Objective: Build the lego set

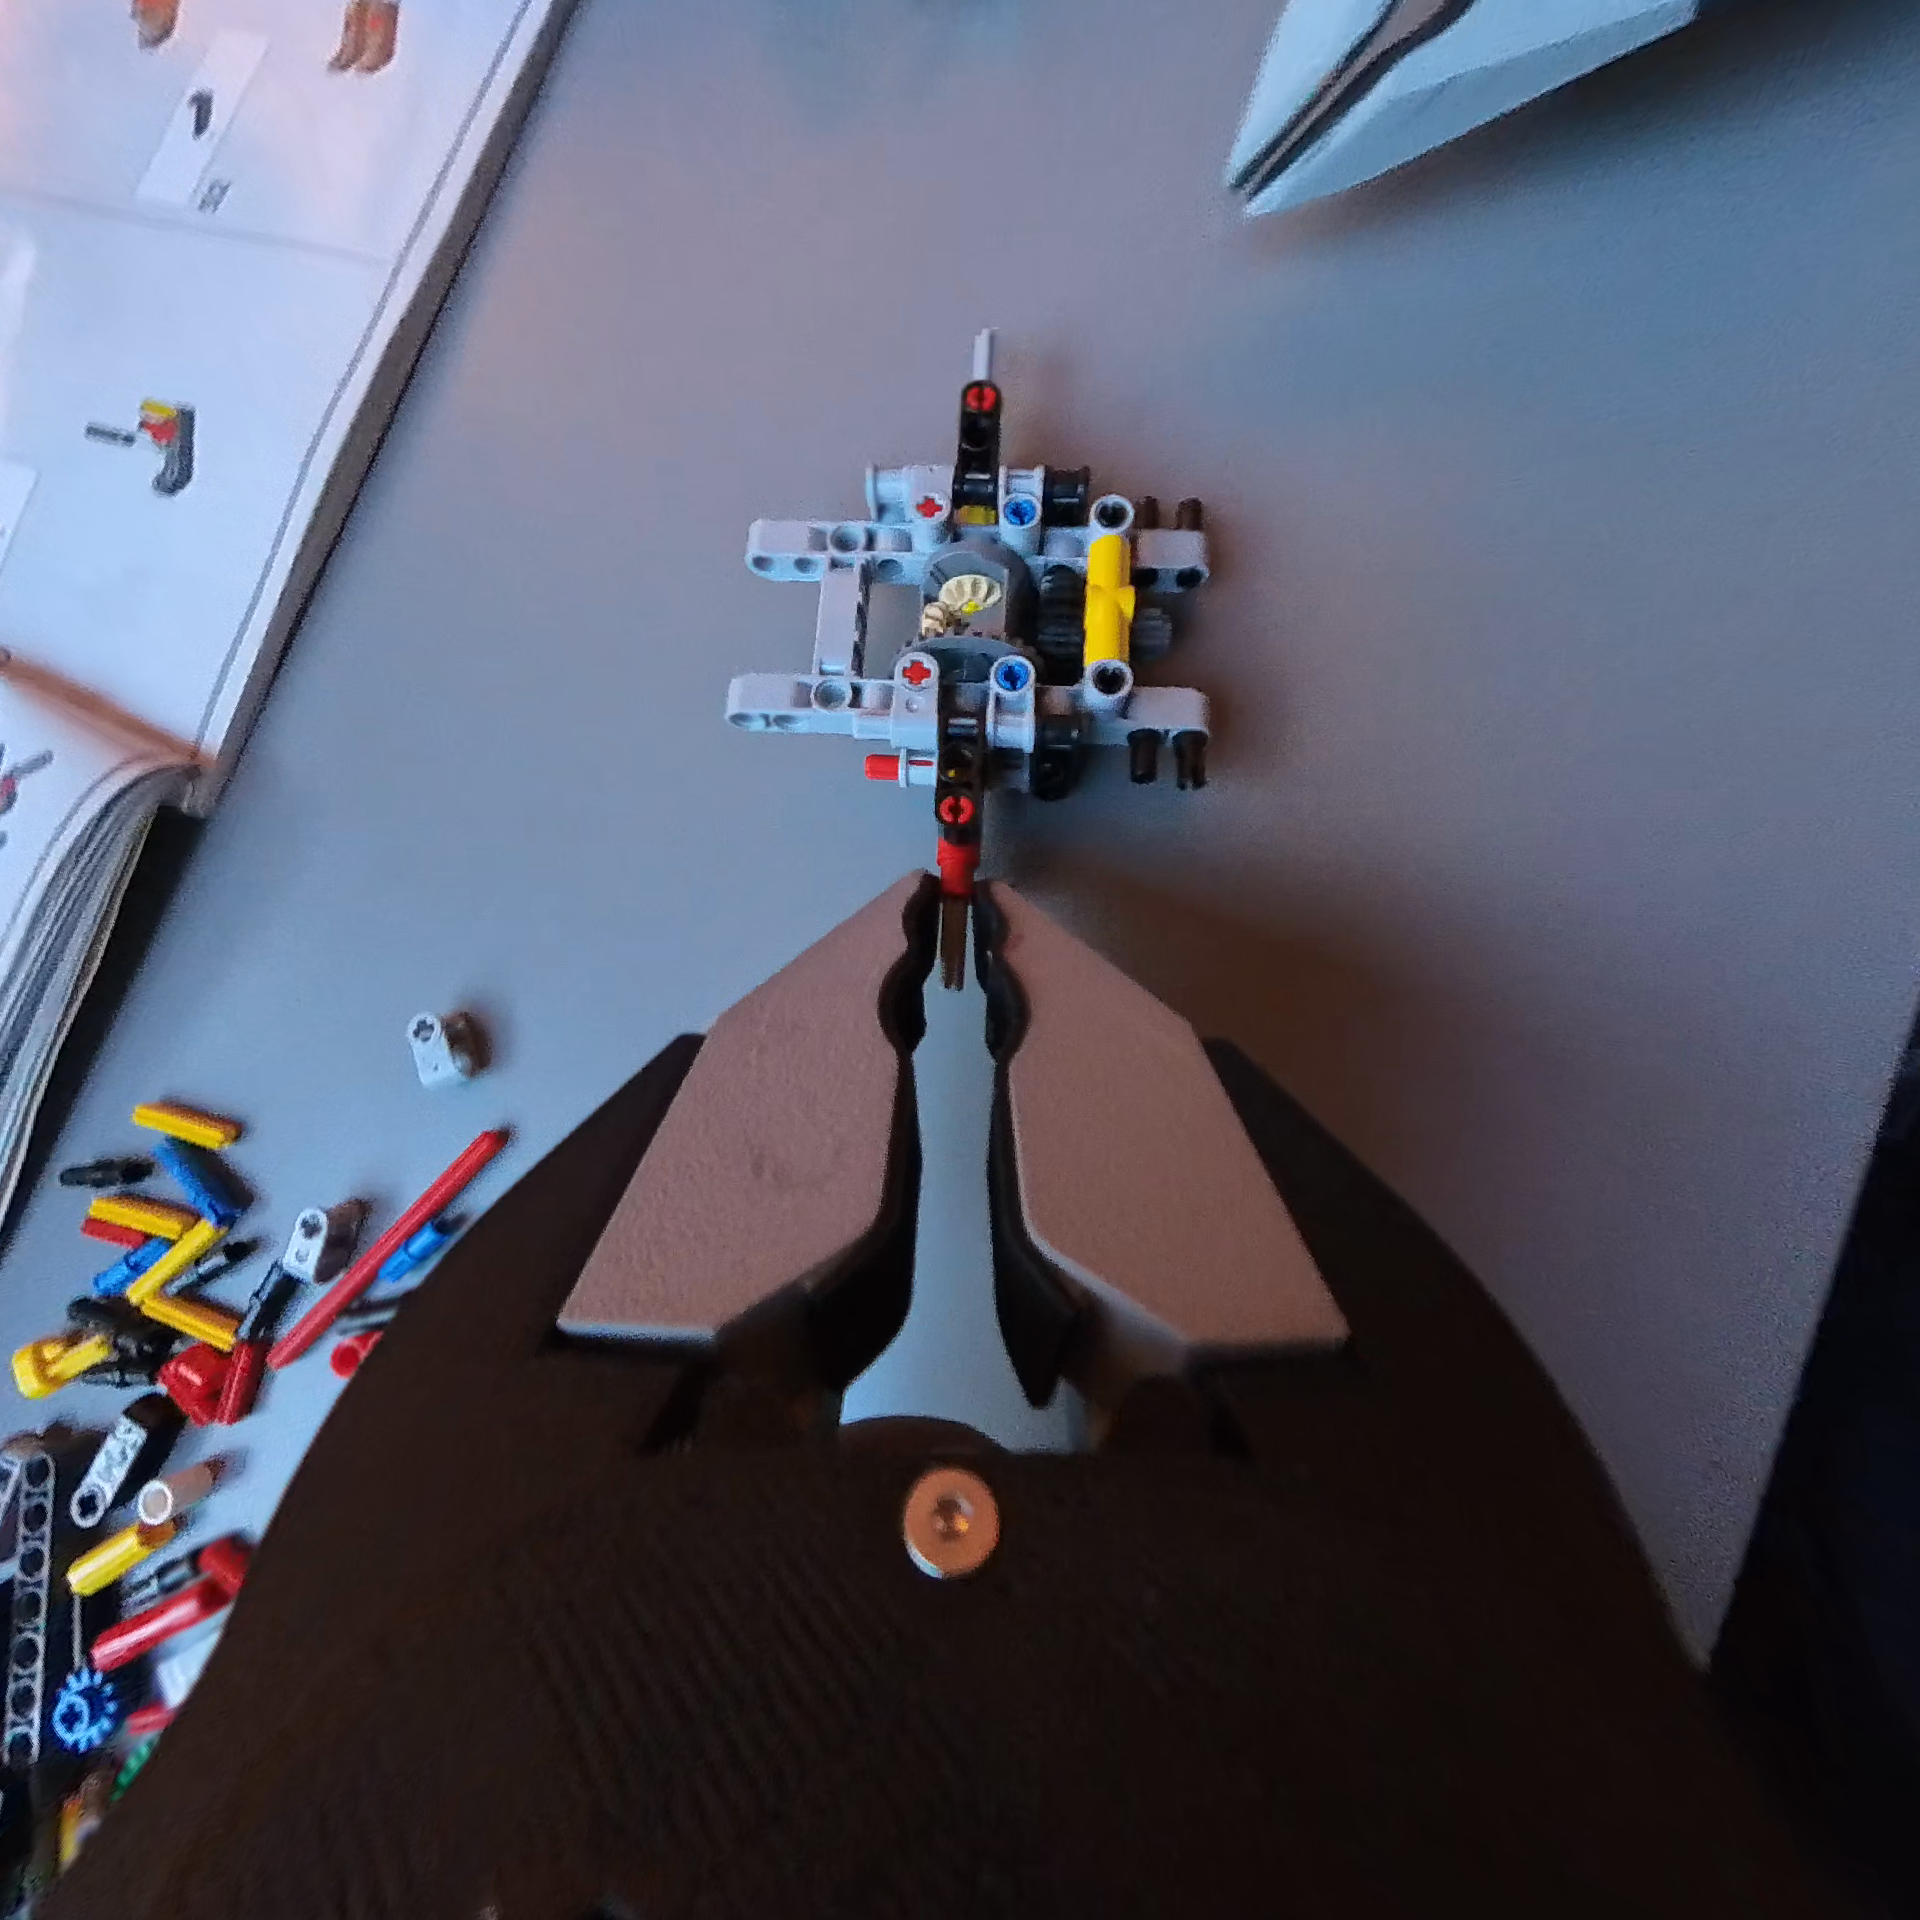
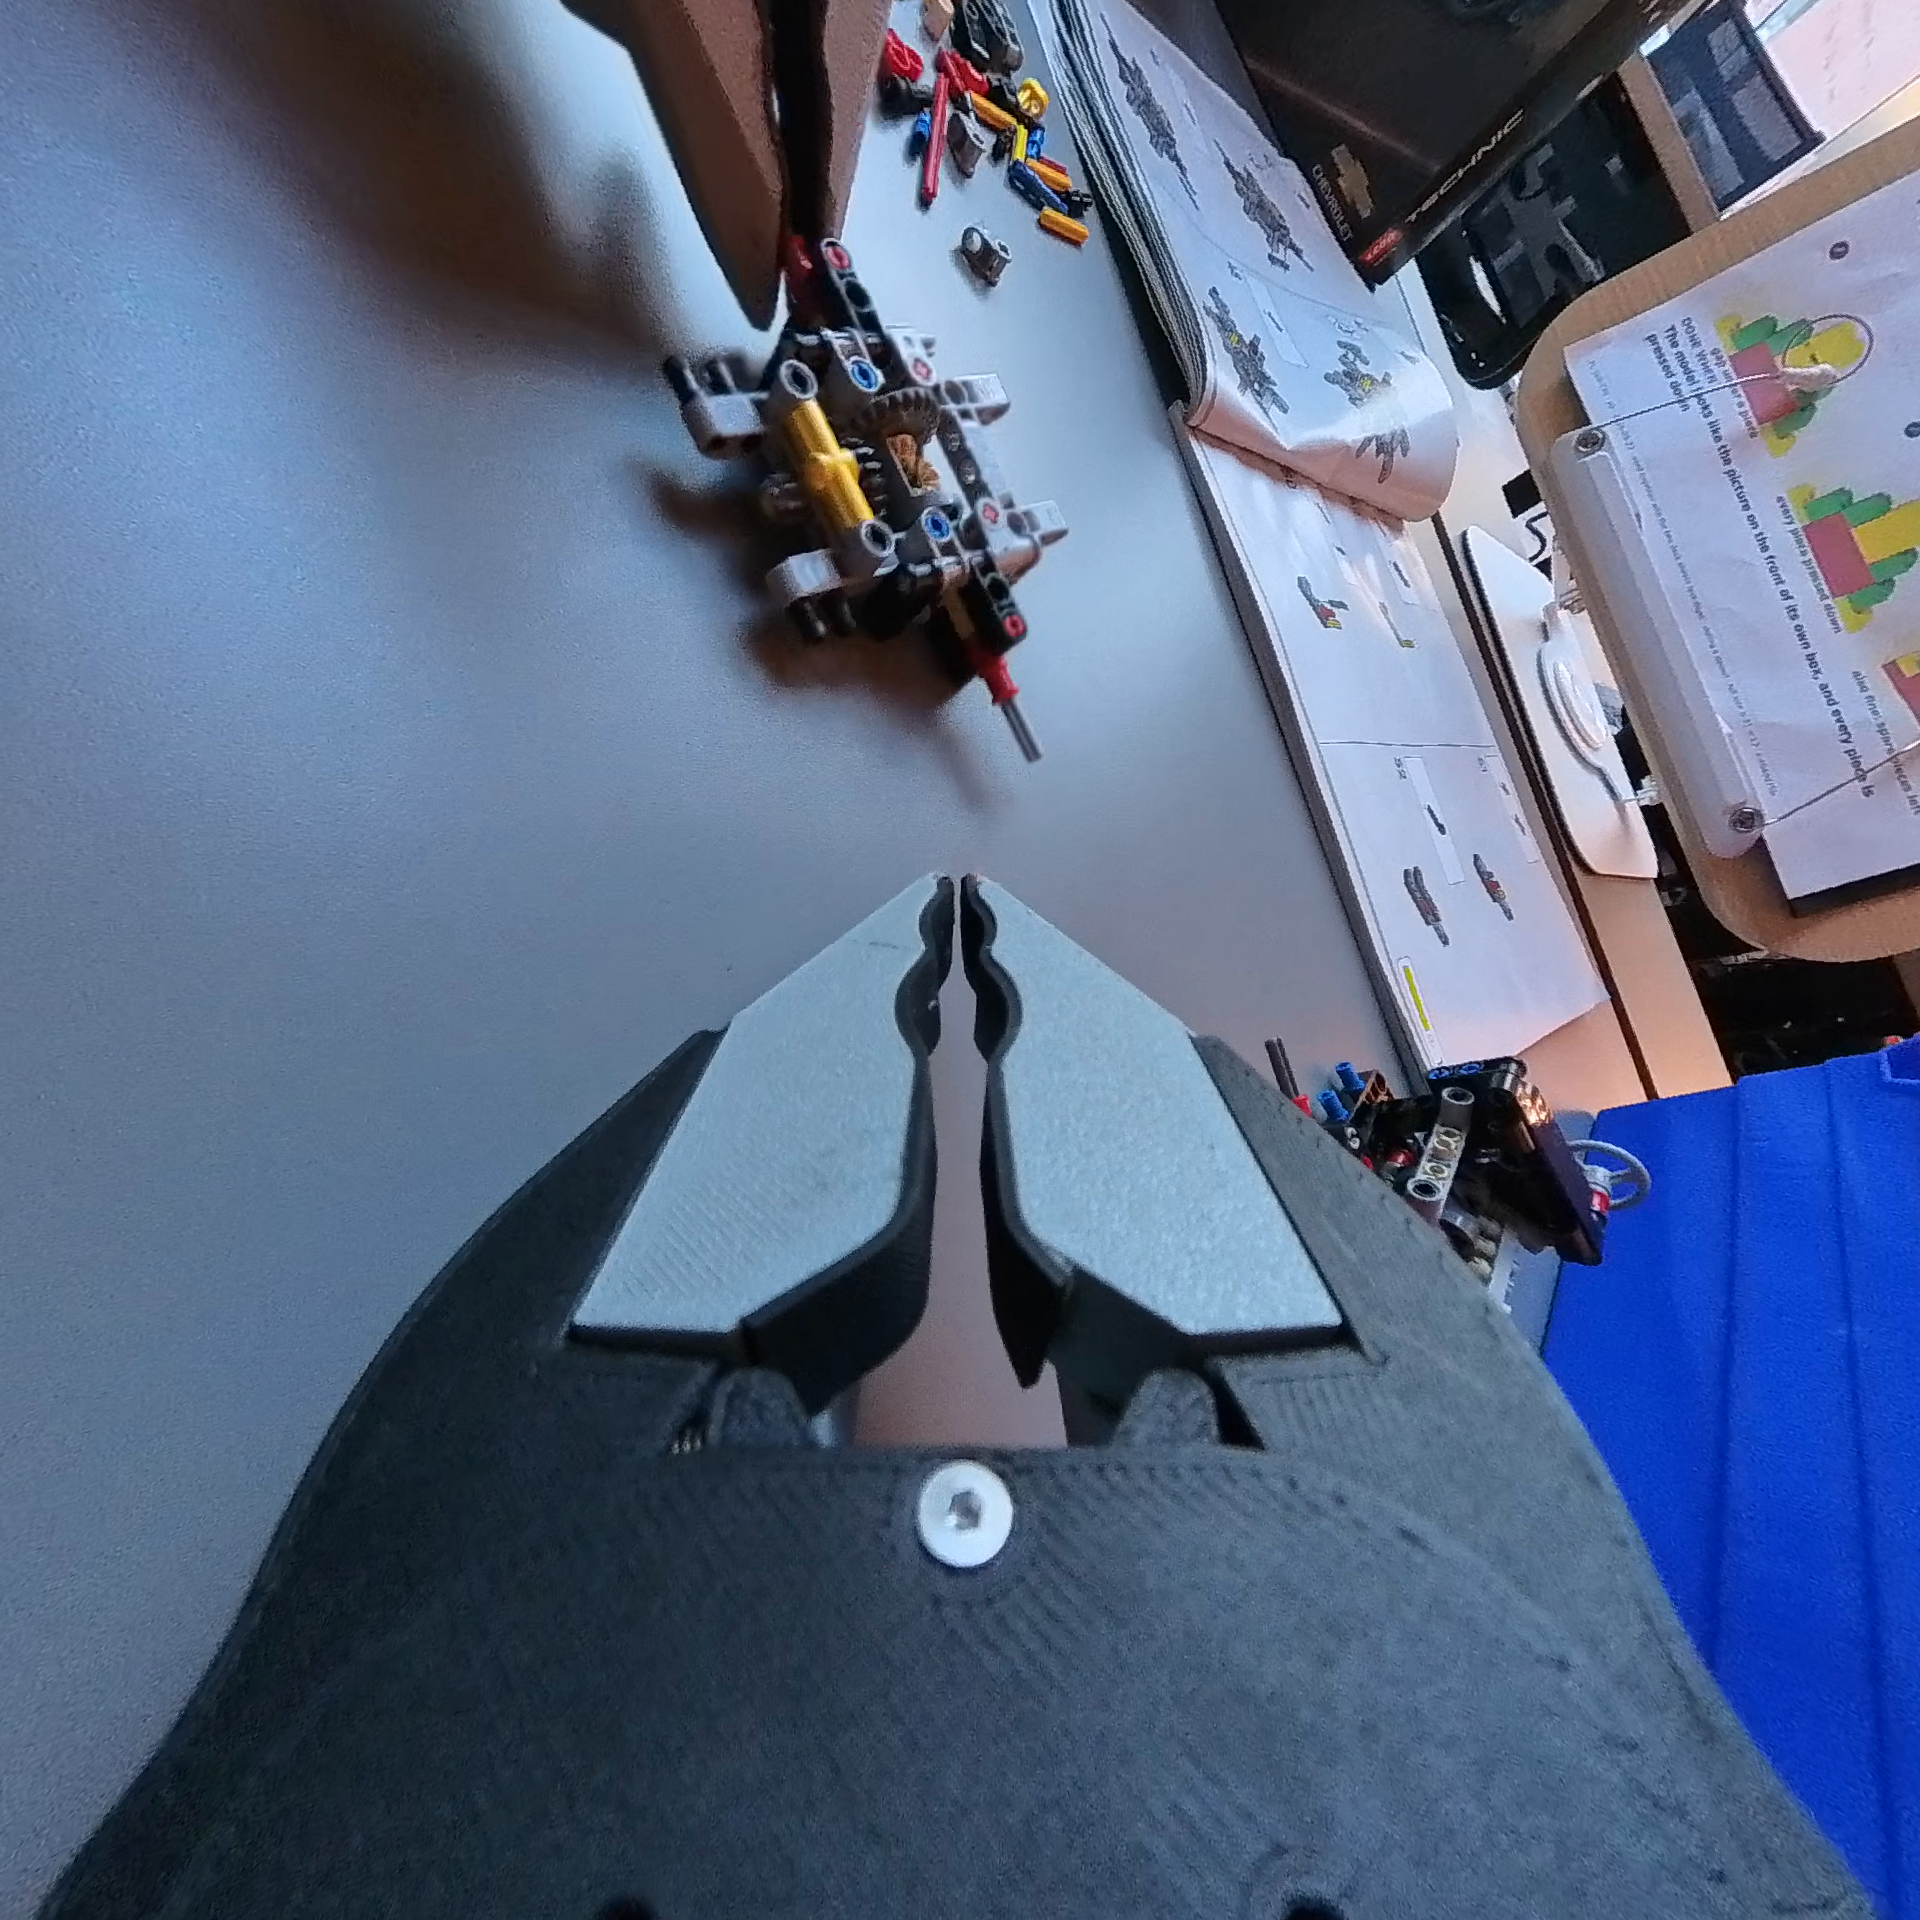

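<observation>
Gripping a dark axle that juts from a grey brick assembly, the left claw has both wavy black pads pressed against the thin rod just behind its red bush. Left of the claw lie a lone grey connector and a heap of loose pins, red, yellow and blue; an open manual flanks them. Directly ahead, the assembly sits flat on the smooth grey table, a yellow connector on its right. The right claw, tips together on nothing, hovers short of the assembly's far axle; a blue bin stands to its right.
</observation>
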The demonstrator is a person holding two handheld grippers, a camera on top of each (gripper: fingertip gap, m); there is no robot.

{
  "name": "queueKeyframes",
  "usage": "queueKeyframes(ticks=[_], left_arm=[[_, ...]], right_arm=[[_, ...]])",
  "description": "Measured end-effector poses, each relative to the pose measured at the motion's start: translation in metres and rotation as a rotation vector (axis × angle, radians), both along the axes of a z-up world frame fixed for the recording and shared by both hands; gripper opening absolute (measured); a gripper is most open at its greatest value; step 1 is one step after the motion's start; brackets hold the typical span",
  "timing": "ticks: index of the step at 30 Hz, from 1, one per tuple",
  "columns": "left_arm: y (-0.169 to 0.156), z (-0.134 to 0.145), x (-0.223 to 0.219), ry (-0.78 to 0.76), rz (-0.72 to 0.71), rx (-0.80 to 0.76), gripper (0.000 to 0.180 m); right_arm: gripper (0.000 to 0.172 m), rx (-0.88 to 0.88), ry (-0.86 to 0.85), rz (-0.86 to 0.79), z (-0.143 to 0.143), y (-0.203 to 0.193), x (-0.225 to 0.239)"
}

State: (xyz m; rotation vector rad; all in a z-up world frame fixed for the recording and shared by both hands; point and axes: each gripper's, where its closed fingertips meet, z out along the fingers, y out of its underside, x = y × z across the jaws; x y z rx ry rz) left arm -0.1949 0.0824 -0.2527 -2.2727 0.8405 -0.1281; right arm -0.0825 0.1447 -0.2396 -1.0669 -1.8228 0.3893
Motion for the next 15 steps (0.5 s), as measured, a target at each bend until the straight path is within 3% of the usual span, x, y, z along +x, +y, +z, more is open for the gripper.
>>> queueKeyframes(ticks=[8, 15], left_arm=[[0.007, -0.004, -0.03, -0.089, 0.139, -0.037, 0.004], [0.003, -0.004, -0.021, -0.162, 0.134, -0.066, 0.004]], right_arm=[[0.0, -0.001, -0.002, -0.001, 0.0, 0.0, 0.0], [0.0, -0.005, 0.002, 0.003, 0.001, -0.001, 0.0]])
